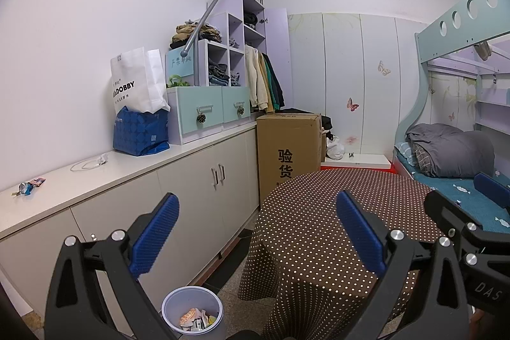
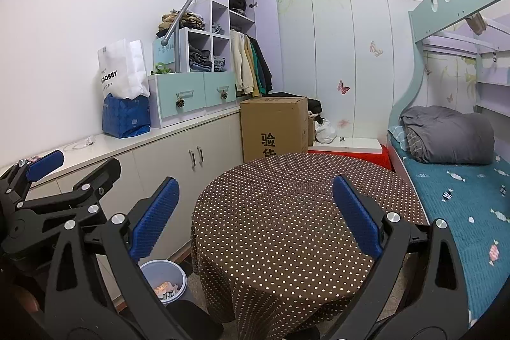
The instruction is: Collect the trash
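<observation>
We've got both claws spread wide w/ nothing between the blue pads: left claw [image 1: 255, 231] and right claw [image 2: 255, 212] hang side by side over the near edge of the round worktop [image 2: 287, 212] w/ its brown polka-dot cloth. Right claw's pads [image 2: 357, 215] frame bare cloth. Just below-left of the left claw, on the floor beside the worktop, stands the white trash bin [image 1: 192, 313] w/ crumpled wrappers [image 1: 194, 319] already inside; from the right wrist view the same bin sits low-left, partly hidden by the claw's left finger. Further left of the left claw runs a long white cabinet worktop [image 1: 127, 168]; a loose wrapper [image 1: 28, 185] lies near its close end, well apart from the bin. Further along it: a clear plastic scrap [image 1: 89, 163], then a blue bag [image 1: 140, 133] w/ a white paper bag [image 1: 137, 82] in it. Ahead, beyond the round worktop, a cardboard box [image 1: 288, 152]; to the right, the bed [image 2: 462, 196] w/ a grey duvet.
</observation>
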The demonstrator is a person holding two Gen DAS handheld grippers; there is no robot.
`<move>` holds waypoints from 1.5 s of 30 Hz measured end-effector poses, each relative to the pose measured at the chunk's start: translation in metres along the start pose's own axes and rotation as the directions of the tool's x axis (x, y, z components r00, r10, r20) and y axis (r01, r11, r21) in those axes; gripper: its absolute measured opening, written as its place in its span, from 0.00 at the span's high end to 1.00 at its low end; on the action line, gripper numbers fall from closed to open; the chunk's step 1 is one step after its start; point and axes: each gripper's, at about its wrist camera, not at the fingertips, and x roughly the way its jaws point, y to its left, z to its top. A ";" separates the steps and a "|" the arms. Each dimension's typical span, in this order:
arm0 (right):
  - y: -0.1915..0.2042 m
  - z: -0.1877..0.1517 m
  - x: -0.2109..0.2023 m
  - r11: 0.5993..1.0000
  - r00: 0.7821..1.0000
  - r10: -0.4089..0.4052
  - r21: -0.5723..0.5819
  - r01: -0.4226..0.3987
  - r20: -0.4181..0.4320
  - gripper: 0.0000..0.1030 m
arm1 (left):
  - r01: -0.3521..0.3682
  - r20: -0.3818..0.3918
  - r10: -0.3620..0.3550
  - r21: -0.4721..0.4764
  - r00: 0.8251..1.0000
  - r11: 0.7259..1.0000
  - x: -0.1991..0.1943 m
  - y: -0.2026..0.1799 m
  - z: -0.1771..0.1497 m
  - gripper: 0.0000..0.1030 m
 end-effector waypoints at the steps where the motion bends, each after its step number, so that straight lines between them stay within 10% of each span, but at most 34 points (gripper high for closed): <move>1: 0.000 0.000 0.000 1.000 1.000 0.001 0.001 -0.001 -0.001 0.08 | 0.000 0.000 0.000 0.000 1.000 1.000 0.000 0.000 0.000 0.06; 45: -0.001 -0.004 0.000 1.000 1.000 0.002 0.000 -0.002 -0.002 0.08 | -0.003 -0.006 0.003 0.005 1.000 1.000 0.002 0.003 -0.005 0.06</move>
